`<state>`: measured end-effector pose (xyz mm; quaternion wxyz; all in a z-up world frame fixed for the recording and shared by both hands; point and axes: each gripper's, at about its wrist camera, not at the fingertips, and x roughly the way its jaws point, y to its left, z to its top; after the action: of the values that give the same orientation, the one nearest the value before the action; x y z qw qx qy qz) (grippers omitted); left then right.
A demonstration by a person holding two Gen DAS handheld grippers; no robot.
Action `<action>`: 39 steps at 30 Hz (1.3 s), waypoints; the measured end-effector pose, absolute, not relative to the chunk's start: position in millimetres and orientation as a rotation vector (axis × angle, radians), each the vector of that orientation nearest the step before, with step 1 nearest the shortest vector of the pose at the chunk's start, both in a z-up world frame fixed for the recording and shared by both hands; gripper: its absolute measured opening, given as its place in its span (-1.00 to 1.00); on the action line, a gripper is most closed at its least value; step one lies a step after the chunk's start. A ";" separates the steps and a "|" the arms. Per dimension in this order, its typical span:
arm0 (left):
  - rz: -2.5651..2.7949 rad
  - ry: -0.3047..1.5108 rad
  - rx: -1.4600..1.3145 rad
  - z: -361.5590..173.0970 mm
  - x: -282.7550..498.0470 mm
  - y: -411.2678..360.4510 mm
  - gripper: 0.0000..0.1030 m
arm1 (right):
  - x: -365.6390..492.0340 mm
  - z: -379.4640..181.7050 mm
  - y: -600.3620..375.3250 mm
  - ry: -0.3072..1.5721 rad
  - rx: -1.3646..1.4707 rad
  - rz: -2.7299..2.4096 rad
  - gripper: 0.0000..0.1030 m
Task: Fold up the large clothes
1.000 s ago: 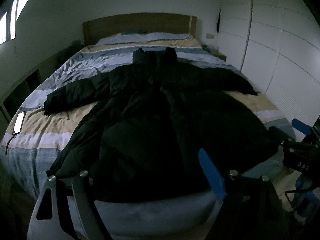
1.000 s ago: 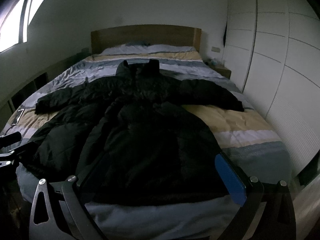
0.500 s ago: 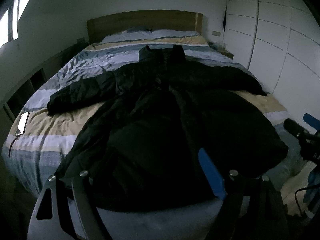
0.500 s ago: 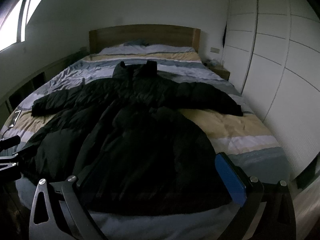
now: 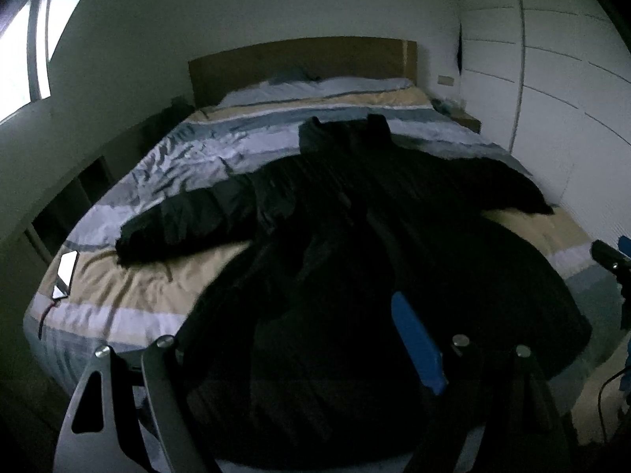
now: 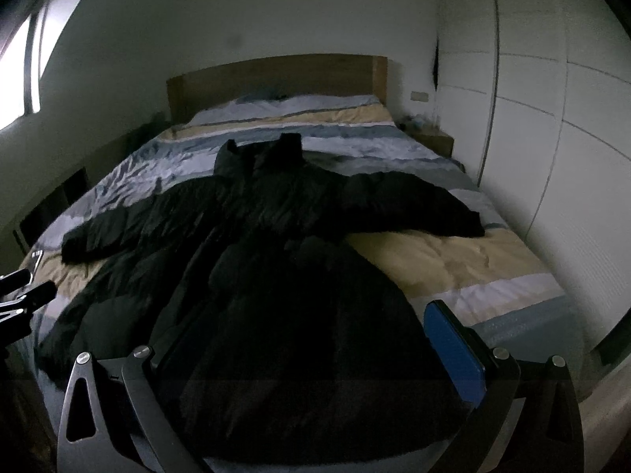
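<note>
While the black puffer coat (image 5: 355, 260) lies spread face-up on the striped bed (image 5: 130, 295), both sleeves out, the left hand-held gripper (image 5: 299, 358) and right hand-held gripper (image 6: 299, 354) hover spread and empty over its hem. Pinch 1 sleeve cuff deep; the quilted shell looks slippery, bulky and springy.

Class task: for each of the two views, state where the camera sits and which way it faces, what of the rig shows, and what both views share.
Left wrist: on the left gripper at the bed's foot, facing the headboard; its open jaws show, and the right gripper at right.
Right wrist: on the right gripper, facing likewise; open jaws show, left gripper at left.
Shared: black coat, striped bed, wardrobe.
</note>
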<state>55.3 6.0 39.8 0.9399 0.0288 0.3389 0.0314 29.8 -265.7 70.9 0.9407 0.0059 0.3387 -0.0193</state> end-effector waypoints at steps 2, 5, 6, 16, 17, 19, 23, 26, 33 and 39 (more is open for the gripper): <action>0.083 0.680 0.055 47.2 68.5 10.8 0.61 | 43.6 74.5 -278.1 0.689 0.042 -0.043 0.99; 0.106 0.661 0.051 57.1 87.6 17.6 0.61 | 70.5 79.8 -303.2 0.687 0.119 -0.052 0.99; 0.114 0.655 0.050 59.3 95.8 19.7 0.61 | 81.8 80.5 -313.9 0.691 0.150 -0.059 0.99; 0.188 0.735 0.040 11.5 172.1 36.2 0.60 | 187.9 45.8 -403.5 0.721 0.342 -0.170 0.99; 0.195 0.744 0.043 4.6 178.3 36.5 0.61 | 196.2 39.7 -408.4 0.728 0.354 -0.178 0.99; 0.206 0.764 0.045 -11.9 194.9 38.5 0.61 | 216.7 21.4 -424.6 0.750 0.394 -0.199 0.99; 0.217 0.797 0.019 -38.7 224.1 41.0 0.60 | 245.5 -13.7 -452.4 0.785 0.492 -0.218 0.99; 0.229 0.796 -0.004 -52.2 245.4 41.7 0.60 | 263.7 -40.4 -471.5 0.801 0.557 -0.237 0.99; 0.266 0.812 -0.049 -87.1 286.5 49.3 0.60 | 298.4 -97.8 -519.2 0.802 0.757 -0.239 0.99; 0.273 0.852 -0.049 -120.6 292.1 51.1 0.61 | 318.6 -129.7 -549.4 0.761 0.878 -0.243 0.99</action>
<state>292.1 51.1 -120.6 0.9014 -0.0237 0.4118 0.1318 318.6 -549.4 -129.7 0.8289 0.4138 0.3587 -0.1144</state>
